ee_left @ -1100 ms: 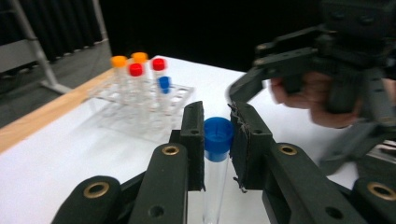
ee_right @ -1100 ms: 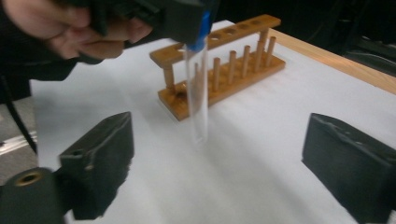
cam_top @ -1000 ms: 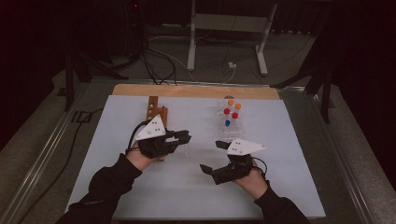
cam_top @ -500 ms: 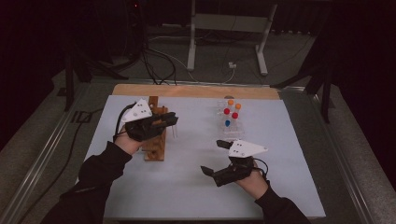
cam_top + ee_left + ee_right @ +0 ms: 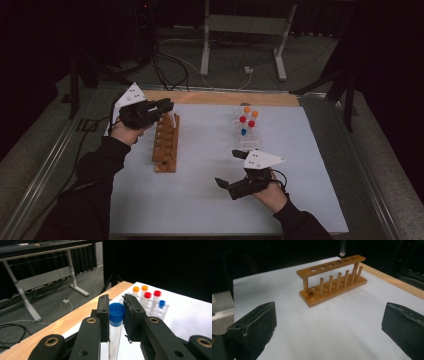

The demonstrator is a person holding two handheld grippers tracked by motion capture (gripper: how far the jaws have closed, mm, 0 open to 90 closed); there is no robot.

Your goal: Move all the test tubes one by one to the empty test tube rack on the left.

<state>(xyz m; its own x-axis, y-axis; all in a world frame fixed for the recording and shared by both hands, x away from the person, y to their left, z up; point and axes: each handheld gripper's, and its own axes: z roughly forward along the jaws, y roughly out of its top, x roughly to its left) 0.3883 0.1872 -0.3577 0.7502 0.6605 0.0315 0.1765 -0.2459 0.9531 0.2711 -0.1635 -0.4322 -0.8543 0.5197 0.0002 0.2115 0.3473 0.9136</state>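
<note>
Carrying blue-capped tube [image 5: 116, 315], left gripper [image 5: 167, 105] jaws clamped, moved to rack's [image 5: 166, 142] far end; right gripper [image 5: 230, 169] jaws wide, empty.

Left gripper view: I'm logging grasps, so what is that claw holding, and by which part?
The left claw holds a clear tube with a blue cap, gripped at the cap and the top of the tube.

Upright blue-capped clear tube [image 5: 116, 322] above wooden rack [image 5: 165, 144]

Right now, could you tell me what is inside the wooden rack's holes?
The wooden rack has round holes that look empty; the blue-capped tube hangs above its far end in the left gripper. The farthest hole is hard to make out.
</note>
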